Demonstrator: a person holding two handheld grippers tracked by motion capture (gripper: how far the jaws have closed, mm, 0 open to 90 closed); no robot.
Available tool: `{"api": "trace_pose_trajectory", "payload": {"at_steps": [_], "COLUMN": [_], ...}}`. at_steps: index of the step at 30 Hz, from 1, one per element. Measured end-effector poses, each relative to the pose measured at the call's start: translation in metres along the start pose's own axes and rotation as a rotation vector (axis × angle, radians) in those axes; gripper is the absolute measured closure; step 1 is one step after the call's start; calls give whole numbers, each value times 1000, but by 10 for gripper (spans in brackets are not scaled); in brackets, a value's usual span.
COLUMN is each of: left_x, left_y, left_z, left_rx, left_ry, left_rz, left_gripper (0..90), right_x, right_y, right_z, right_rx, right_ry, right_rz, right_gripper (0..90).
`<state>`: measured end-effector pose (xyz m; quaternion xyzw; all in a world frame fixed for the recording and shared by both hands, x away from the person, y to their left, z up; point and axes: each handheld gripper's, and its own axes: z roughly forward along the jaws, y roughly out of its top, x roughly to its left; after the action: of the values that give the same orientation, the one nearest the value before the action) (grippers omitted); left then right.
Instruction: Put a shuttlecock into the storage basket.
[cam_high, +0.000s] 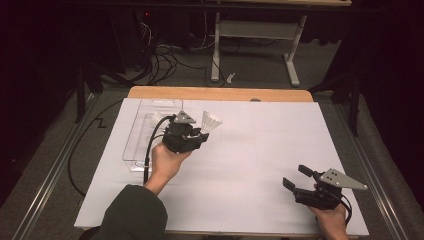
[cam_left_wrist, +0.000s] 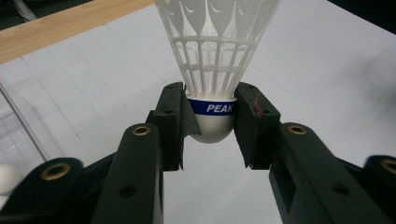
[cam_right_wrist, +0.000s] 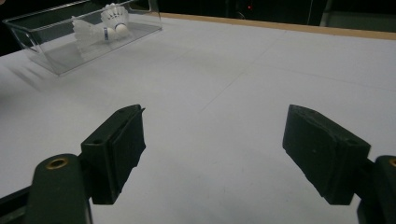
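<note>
My left gripper (cam_high: 200, 134) is shut on a white shuttlecock (cam_high: 211, 122), held above the white mat just right of the clear box. In the left gripper view the black pads clamp its cork base at the blue band (cam_left_wrist: 212, 108), with the feather skirt (cam_left_wrist: 215, 42) pointing away from me. My right gripper (cam_high: 295, 176) rests near the mat's front right corner, jaws wide open with nothing between them (cam_right_wrist: 212, 154). Two more shuttlecocks (cam_right_wrist: 105, 25) lie inside the clear box (cam_right_wrist: 56, 56).
The clear plastic box (cam_high: 145, 132) sits on the left part of the white mat (cam_high: 260, 165), close to my left hand. A wooden table edge (cam_high: 220, 93) runs along the back. Cables and a table frame (cam_high: 220, 45) stand on the floor beyond.
</note>
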<state>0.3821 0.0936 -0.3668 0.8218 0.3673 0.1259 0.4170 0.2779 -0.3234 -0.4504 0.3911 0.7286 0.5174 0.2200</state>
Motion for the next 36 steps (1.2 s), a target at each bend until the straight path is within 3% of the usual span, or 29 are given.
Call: {"api": "trace_pose_trajectory", "payload": {"at_steps": [36], "left_x": [26], "left_y": [-6], "left_z": [-28], "left_rx": [-32], "left_ry": [55], "left_rz": [-54], "left_gripper": [654], "right_x": [0], "right_y": [0], "right_z": [1], "right_rx": [7], "right_ry": [0], "right_rz": [-3], "right_gripper": [214]}}
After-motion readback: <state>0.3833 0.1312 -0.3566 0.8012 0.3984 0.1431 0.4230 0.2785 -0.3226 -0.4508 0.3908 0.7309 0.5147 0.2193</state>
